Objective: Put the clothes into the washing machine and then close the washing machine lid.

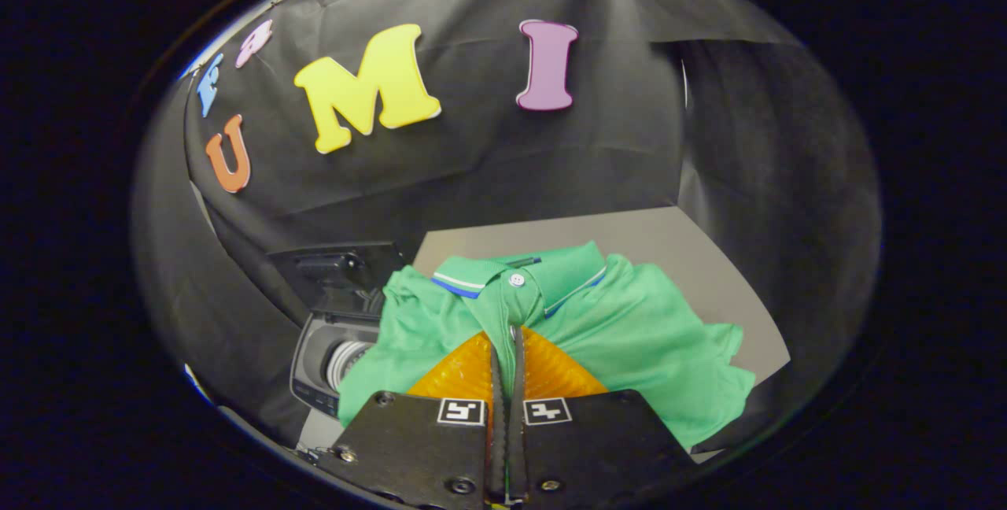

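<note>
A grey table carries a green polo shirt lying just ahead of and under the fingers, a small washing machine with its lid raised beside its sleeve, and the gripper pinched together on the shirt's placket.

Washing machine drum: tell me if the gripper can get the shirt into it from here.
Probably yes. The gripper looks shut on the green polo shirt, the washing machine sits just beside with its lid raised, and nothing lies between.

Hand-held gripper fingers pressed together
</note>
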